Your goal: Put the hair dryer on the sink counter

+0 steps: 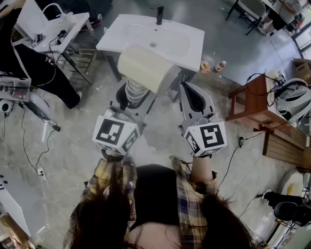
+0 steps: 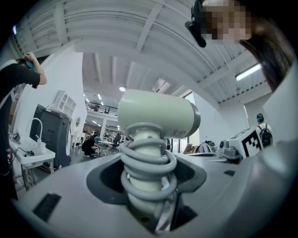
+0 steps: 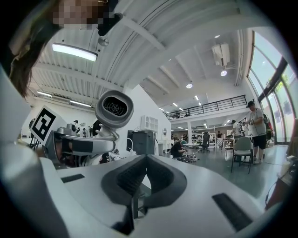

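A cream hair dryer (image 1: 146,67) with a grey cord coiled round its handle is held up in my left gripper (image 1: 132,95), which is shut on the handle. In the left gripper view the dryer's body (image 2: 158,114) stands above the jaws, and the wrapped handle (image 2: 148,162) runs down between them. The white sink counter (image 1: 184,48) with a black faucet (image 1: 159,14) lies just beyond and below the dryer. My right gripper (image 1: 193,97) hovers beside it on the right, shut with nothing in it. The right gripper view shows the dryer's grille (image 3: 114,108) above the left gripper (image 3: 74,146).
A second white sink unit (image 1: 53,29) and a metal rack stand at the back left, beside a person in black (image 1: 29,68). A wooden table (image 1: 252,102) with cables is on the right. Small packets (image 1: 206,65) and cords lie on the concrete floor.
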The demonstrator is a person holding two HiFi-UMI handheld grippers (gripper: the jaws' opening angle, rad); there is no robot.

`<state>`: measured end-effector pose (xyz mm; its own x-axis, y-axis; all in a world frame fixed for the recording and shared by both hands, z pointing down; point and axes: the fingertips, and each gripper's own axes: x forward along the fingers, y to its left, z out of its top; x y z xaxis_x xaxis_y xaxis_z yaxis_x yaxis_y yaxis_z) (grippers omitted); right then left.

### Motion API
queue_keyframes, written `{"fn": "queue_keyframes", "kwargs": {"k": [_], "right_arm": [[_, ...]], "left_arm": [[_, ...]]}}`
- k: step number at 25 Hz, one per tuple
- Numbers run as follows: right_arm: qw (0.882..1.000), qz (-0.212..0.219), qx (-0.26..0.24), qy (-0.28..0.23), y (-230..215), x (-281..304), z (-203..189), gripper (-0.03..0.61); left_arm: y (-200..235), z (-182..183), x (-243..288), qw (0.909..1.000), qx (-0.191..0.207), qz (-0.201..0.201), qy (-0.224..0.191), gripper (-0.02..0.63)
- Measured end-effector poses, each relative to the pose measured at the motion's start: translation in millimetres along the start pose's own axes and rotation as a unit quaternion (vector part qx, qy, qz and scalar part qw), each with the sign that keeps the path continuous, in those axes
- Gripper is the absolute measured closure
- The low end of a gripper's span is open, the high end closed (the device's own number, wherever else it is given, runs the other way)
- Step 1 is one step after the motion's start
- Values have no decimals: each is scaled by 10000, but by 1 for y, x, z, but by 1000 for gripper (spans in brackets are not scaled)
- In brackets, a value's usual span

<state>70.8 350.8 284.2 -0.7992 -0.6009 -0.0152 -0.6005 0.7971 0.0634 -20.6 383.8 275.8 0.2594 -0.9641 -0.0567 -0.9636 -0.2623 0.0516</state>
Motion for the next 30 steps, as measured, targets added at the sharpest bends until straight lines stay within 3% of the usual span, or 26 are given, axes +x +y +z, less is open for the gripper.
{"fn": "queue_keyframes", "kwargs": {"k": [10,30], "right_arm": [[9999,-114,118,55,-39,55,-9,563],[9944,-971,208,361,-155,252,-26,563]], "left_arm": [[37,-8,58,9999,-21,-107,92,342],[184,-13,253,9948,-185,-968,260,342]]}}
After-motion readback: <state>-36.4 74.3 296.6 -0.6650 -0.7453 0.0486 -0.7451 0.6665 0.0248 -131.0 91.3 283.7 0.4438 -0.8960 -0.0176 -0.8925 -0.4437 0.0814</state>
